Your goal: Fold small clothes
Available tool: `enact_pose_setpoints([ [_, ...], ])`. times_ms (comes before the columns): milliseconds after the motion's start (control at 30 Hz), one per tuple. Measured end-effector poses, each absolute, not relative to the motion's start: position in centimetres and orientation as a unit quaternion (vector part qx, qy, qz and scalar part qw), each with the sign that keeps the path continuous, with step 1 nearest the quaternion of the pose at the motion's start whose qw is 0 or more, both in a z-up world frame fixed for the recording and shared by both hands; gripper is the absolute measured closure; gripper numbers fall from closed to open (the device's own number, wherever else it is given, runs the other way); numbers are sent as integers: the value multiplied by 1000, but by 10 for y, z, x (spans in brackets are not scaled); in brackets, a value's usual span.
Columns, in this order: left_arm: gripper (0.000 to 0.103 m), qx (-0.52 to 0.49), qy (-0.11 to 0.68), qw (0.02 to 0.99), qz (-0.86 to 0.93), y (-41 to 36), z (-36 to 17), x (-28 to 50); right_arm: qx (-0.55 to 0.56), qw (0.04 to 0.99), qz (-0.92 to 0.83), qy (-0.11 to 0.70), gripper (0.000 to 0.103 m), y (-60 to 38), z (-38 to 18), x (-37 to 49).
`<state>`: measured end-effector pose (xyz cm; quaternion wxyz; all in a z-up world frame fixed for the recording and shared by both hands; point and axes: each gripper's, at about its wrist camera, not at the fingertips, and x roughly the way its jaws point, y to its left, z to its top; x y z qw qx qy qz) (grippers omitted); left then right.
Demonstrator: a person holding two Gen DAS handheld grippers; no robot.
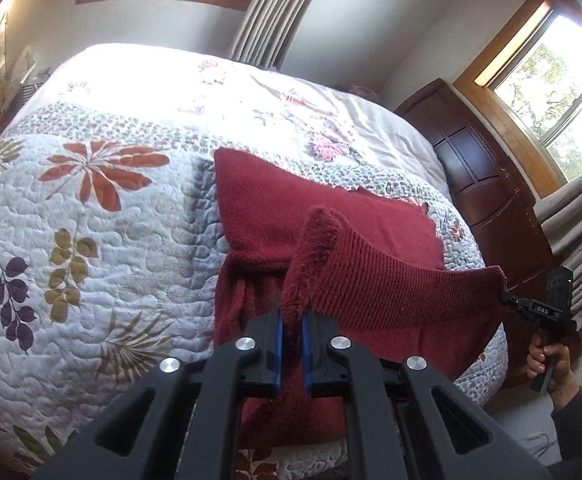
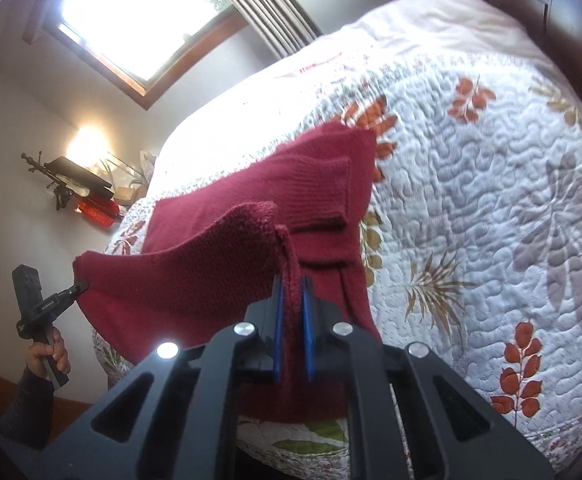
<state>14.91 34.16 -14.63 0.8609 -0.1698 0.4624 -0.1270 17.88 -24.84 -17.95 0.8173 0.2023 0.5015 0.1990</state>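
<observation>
Both my grippers, left gripper and right gripper, clamp red sweater hem, lifted off bed; next, carry hem far, fold over.

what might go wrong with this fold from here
Both grippers, left and right, pinch only a thin edge of the red sweater, so the knit may slip out. Its near part hangs over the edge of the bed and might drag the rest down. The sleeve could bunch inside the fold.

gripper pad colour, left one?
Blue: the pads on the left gripper show best in the left wrist view, clamped on the dark red sweater.
</observation>
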Motion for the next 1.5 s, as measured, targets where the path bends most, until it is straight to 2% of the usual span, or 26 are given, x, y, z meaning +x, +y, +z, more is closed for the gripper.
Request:
enact_pose_setpoints([
  [200,96,-169,427,878,-139,344,-113,164,203,839,203,462,96,-251,-136,194],
  [433,96,-159,423,879,-153,340,-105,231,192,845,207,454,96,-240,-115,254],
  [833,97,-221,524,811,-135,349,-190,342,199,798,168,544,96,-230,-190,363],
  [1200,97,-231,495,825,-146,361,-159,390,198,815,172,517,96,-229,-159,407],
  [1500,97,-264,577,766,-105,365,-244,424,203,770,132,590,96,-224,-235,443],
])
